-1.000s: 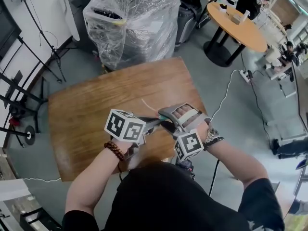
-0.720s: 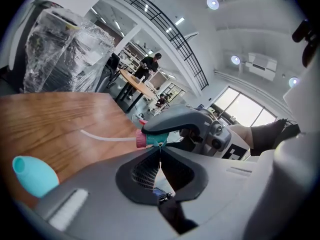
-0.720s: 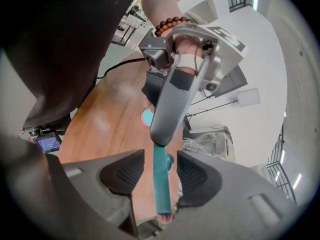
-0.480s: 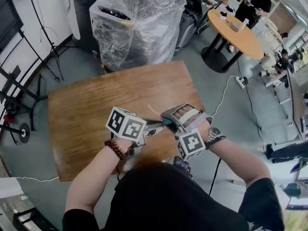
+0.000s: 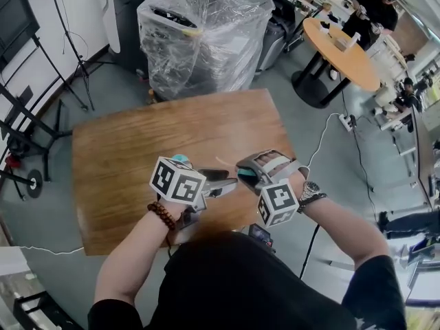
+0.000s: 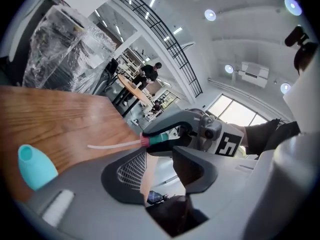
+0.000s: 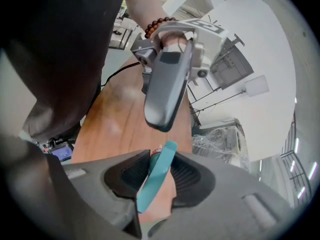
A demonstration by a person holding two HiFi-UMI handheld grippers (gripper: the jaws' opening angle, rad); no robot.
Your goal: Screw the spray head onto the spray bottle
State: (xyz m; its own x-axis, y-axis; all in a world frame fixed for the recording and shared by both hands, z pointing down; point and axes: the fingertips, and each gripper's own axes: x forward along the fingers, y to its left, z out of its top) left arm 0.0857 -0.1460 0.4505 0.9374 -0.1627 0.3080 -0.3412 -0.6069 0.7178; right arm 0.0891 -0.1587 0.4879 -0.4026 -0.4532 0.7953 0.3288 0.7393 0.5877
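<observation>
The spray head (image 7: 156,179) is teal with a thin white tube (image 6: 112,144) and sits between the pads of my right gripper (image 7: 155,176), which is shut on it after its jaws have just been closing. In the head view that gripper (image 5: 243,176) hangs over the table's near edge. My left gripper (image 5: 221,184) faces it from the left and is open, its jaws having just been opening, with nothing between the fingers (image 6: 131,171). A teal rounded body, apparently the bottle (image 6: 35,166), lies on the wooden table (image 5: 137,150) beside the left gripper (image 6: 160,170).
A plastic-wrapped machine (image 5: 199,33) stands beyond the table's far edge. A round orange table (image 5: 344,43) with people near it is at the back right. A white cable (image 5: 323,139) runs over the floor to the right, and stands (image 5: 27,136) are at the left.
The left gripper's jaws have parted and drawn slightly left, away from the spray head, which stays in the right gripper. The teal body now shows behind the left cube.
</observation>
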